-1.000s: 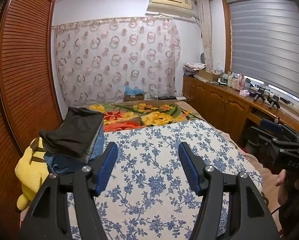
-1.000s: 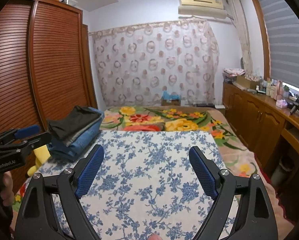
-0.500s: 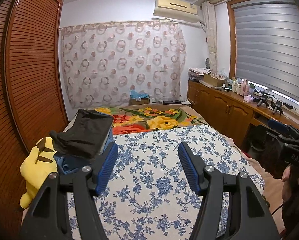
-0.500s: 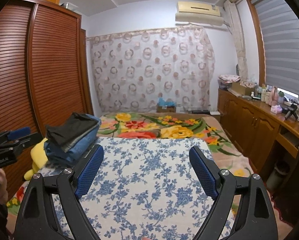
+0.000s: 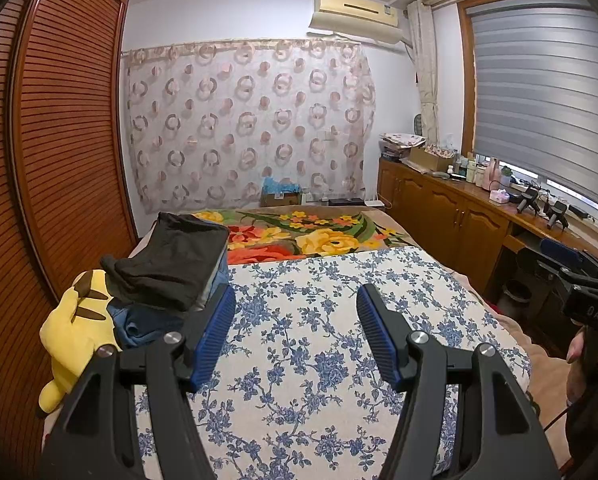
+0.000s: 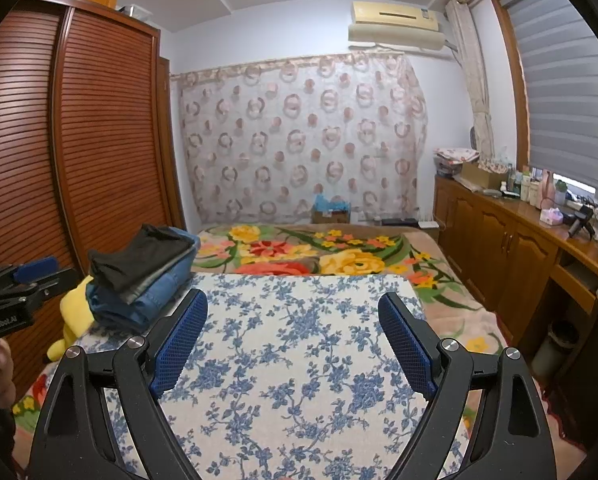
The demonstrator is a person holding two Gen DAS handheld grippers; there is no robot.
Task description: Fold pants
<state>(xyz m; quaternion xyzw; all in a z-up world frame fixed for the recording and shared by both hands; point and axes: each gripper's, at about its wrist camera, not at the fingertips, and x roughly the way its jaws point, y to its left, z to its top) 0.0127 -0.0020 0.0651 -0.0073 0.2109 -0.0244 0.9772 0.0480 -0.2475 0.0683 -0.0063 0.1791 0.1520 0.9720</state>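
Note:
A stack of folded pants [image 5: 171, 268] [image 6: 143, 272], dark grey on top of blue denim, rests at the left side of the bed. My left gripper [image 5: 295, 300] hangs open over the blue-flowered sheet [image 5: 319, 340], nothing between its blue pads, the stack just left of its left finger. My right gripper [image 6: 293, 304] is open too, above the same sheet [image 6: 291, 360], and holds nothing. The right gripper also shows at the right edge of the left wrist view, the left gripper at the left edge of the right wrist view, each in a hand.
A yellow plush toy [image 5: 73, 332] lies beside the stack at the bed's left edge. A louvred wooden wardrobe [image 5: 51, 152] lines the left. A flowered blanket [image 5: 315, 236] covers the far bed. Wooden cabinets [image 6: 511, 256] with clutter run along the right.
Both views have tilted slightly upward, so the bed and the stack sit lower in frame. Neither gripper's jaws have changed.

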